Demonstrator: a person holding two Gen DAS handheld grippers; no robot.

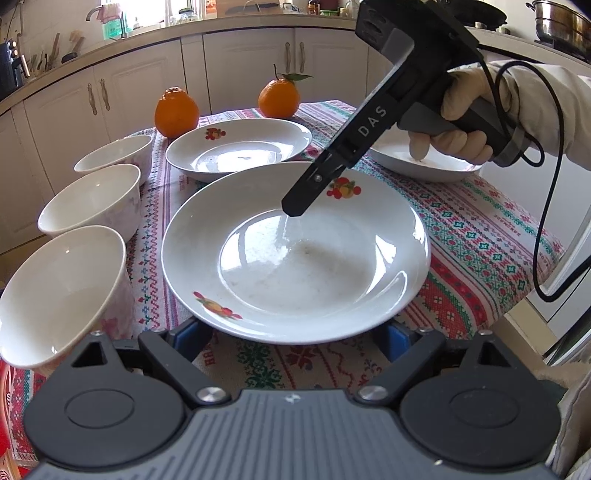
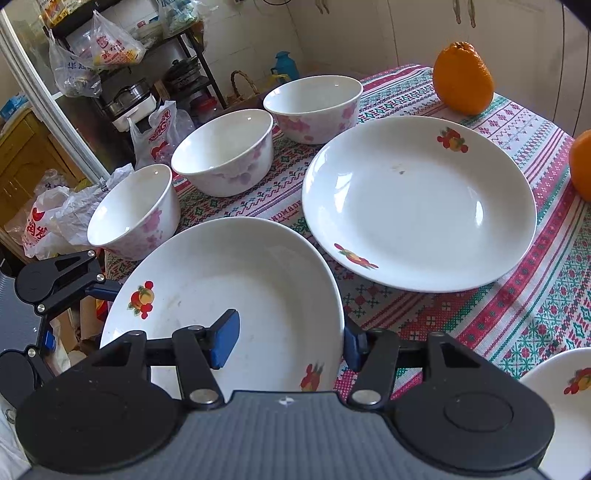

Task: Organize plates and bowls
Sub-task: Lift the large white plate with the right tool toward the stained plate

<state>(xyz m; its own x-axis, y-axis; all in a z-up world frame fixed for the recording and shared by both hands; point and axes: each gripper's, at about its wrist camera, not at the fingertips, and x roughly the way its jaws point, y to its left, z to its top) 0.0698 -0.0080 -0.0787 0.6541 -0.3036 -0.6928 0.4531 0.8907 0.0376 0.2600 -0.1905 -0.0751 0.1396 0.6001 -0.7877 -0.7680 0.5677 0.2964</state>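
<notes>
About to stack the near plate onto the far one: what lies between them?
Only a narrow strip of bare tablecloth lies between the near plate and the far plate, seen in the right wrist view.

We stand in a home kitchen: cream cabinets (image 1: 258, 62), a steel pot (image 1: 561, 22), a cloth-covered table (image 1: 480, 236).

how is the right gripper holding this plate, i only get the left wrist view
Observer: The right gripper is shut on the near plate at its rim, with one blue pad inside the dish and the other outside, under the rim.
Operator: ok, any print on the third plate behind that hand
Observer: Yes, a fruit print sits on its rim.
</notes>
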